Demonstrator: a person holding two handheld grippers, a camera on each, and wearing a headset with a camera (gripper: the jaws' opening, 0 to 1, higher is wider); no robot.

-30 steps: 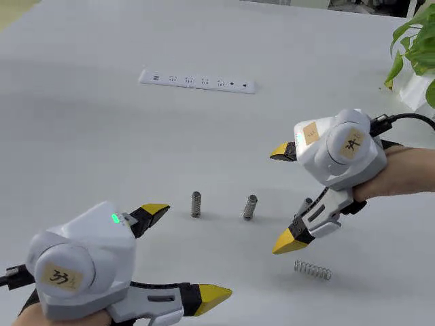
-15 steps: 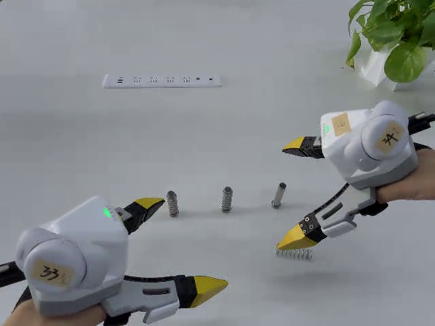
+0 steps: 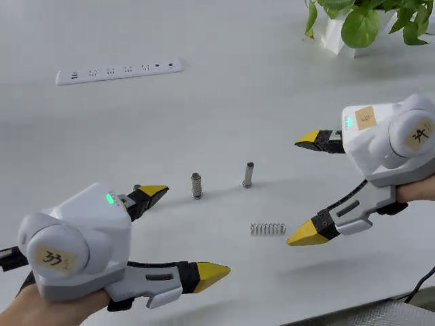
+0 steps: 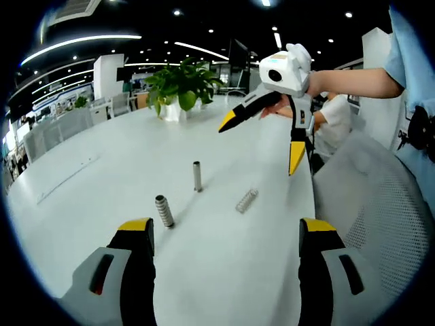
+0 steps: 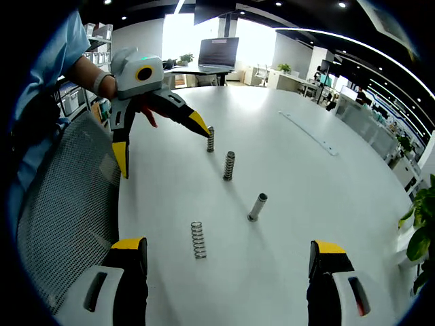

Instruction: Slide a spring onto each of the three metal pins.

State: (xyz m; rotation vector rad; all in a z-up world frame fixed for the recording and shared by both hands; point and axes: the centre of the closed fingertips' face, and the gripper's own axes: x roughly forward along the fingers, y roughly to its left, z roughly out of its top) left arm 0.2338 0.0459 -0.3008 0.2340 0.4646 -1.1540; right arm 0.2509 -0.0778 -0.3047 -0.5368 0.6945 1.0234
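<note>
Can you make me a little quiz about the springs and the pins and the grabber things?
1. Count: in the right gripper view, how many of the metal pins wear a spring?
2. True or false: the right gripper is holding the loose spring.
3. Pick one: the loose spring lies (A) flat on the table, (B) in the plant pot, (C) on the power strip.

Key
1. Two; the third pin is bare.
2. False; its jaws stand wide open and the loose spring lies apart from them.
3. A.
</note>
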